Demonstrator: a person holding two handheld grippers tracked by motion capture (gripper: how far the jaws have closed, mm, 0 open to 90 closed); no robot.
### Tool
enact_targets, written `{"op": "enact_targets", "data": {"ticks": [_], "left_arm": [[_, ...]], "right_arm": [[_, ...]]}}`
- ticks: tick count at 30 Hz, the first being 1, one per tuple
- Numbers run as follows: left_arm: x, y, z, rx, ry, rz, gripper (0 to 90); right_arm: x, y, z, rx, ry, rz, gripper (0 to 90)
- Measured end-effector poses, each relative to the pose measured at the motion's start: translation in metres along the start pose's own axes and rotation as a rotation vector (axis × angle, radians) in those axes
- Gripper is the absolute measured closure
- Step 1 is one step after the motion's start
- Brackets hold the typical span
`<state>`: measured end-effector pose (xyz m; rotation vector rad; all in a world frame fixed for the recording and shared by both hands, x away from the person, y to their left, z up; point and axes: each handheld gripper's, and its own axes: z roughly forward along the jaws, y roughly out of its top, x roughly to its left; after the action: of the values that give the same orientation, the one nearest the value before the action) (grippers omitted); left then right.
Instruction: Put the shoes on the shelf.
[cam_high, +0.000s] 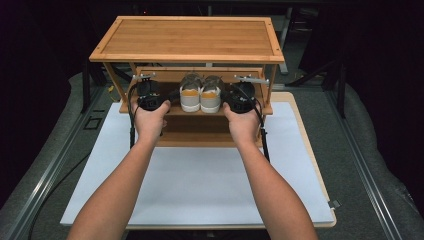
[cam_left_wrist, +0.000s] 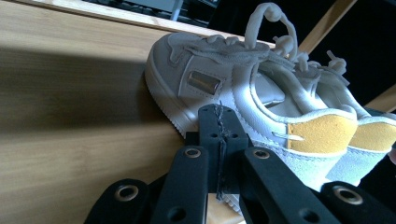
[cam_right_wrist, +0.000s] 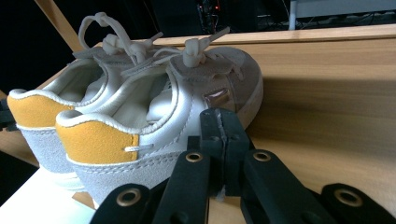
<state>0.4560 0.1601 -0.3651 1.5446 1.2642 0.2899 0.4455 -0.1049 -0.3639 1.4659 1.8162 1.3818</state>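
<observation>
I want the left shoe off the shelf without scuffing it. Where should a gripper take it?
Grip the left shoe at its yellow heel collar, coming from the front: the heels face the person, and that rim is thin and open above.

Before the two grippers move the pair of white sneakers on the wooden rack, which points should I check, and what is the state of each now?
1. Pair of white sneakers with yellow heel tabs stands upright, side by side, on the middle shelf of the bamboo rack: ok.
2. Left gripper is beside the left sneaker's outer side, jaws shut, nothing between them: ok.
3. Right gripper is beside the right sneaker's outer side, jaws shut, empty: ok.
4. Jaw tips touching the sneakers: cannot tell.
5. Loose white laces stick up and might snag on the shelf above: not ok.
6. White mat in front of the rack is free for placing: ok.
</observation>
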Motion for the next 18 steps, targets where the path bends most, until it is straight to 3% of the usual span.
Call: {"op": "enact_targets", "data": {"ticks": [8, 15, 18], "left_arm": [[0.004, 0.007, 0.009, 0.004, 0.013, 0.005, 89.9], [0.007, 0.010, 0.015, 0.020, 0.012, 0.018, 89.9], [0.006, 0.013, 0.017, 0.023, 0.025, 0.004, 89.9]], "right_arm": [[-0.005, 0.005, 0.010, 0.001, 0.007, 0.005, 90.0], [-0.007, 0.011, 0.018, 0.009, -0.023, -0.021, 90.0], [-0.009, 0.012, 0.019, 0.019, -0.014, -0.033, 90.0]]}}
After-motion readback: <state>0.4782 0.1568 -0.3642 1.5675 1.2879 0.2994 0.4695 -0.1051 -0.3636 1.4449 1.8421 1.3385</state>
